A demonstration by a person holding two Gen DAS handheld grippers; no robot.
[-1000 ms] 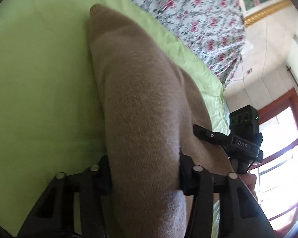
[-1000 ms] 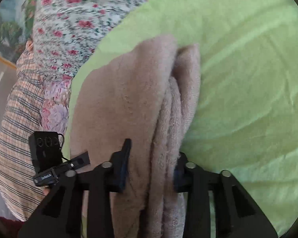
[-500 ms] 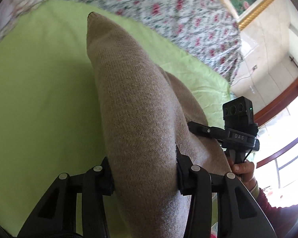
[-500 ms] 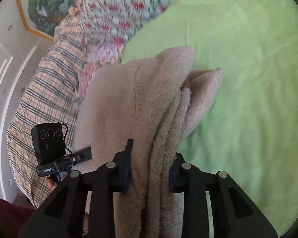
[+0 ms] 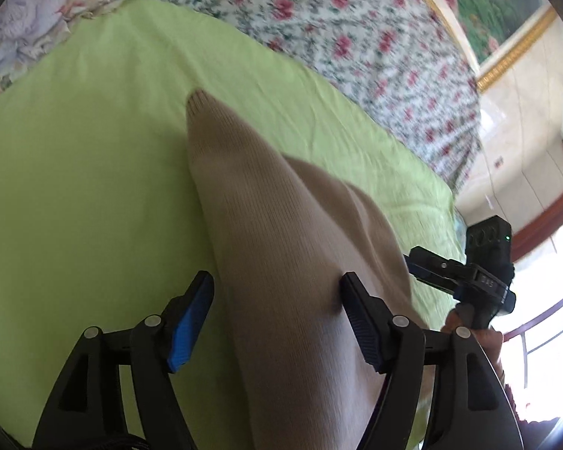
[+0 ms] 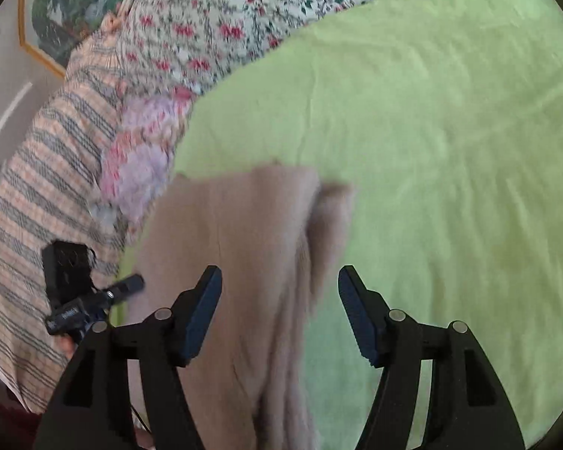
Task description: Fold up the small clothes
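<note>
A tan knitted garment (image 5: 281, 247) lies folded on the lime green sheet (image 5: 75, 172). In the left wrist view it runs from a pointed end at upper middle down between the fingers. My left gripper (image 5: 277, 296) is open, its jaws standing wide on either side of the cloth. In the right wrist view the same garment (image 6: 240, 240) lies blurred on the sheet (image 6: 450, 157), passing between the fingers. My right gripper (image 6: 279, 292) is open too. Each view shows the other gripper beside the garment: the right one (image 5: 469, 277) and the left one (image 6: 90, 296).
A floral bedspread (image 5: 337, 26) borders the sheet at the back. A striped checked blanket (image 6: 37, 187) and a pink-purple patterned cloth (image 6: 142, 165) lie at the left of the right wrist view. A framed picture (image 5: 499, 11) hangs on the wall and a window (image 5: 551, 300) is at the right.
Both grippers have opened and let go of the tan garment. Both have drawn back from it, so it now looks smaller and lies lower on the sheet.
</note>
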